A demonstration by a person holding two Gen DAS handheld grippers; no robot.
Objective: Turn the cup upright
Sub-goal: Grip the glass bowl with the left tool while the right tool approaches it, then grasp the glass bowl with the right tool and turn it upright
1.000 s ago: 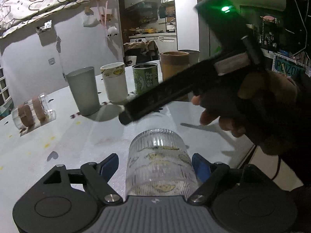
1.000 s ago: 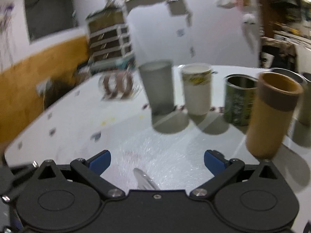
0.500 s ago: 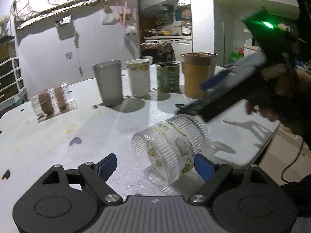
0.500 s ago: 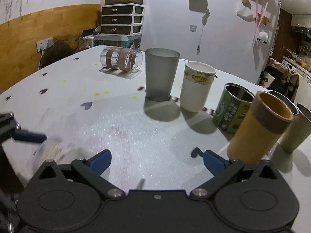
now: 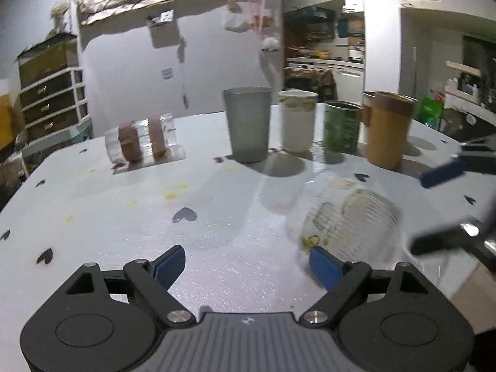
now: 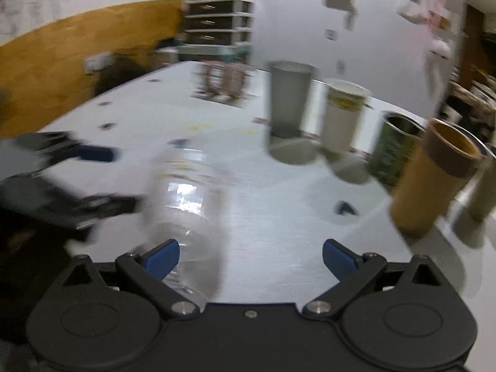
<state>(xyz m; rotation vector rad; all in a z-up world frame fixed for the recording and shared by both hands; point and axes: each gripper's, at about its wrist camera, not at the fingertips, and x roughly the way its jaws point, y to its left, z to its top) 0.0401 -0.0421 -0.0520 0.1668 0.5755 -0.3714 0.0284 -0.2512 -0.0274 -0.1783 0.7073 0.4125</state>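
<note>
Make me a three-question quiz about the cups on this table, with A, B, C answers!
1. Where is the grey cup?
A. left of the white cup
B. right of the green can
C. on the floor

2. What colour is the tall cup beside the green can?
A. red
B. orange-brown
C. blue

3. How is the left gripper?
A. shut on a spoon
B. shut on the clear cup
C. open

Answers: 1 A, it stands left of the white one. 2 B, its wall is orange-brown. 3 C, its fingers are spread, holding nothing.
</note>
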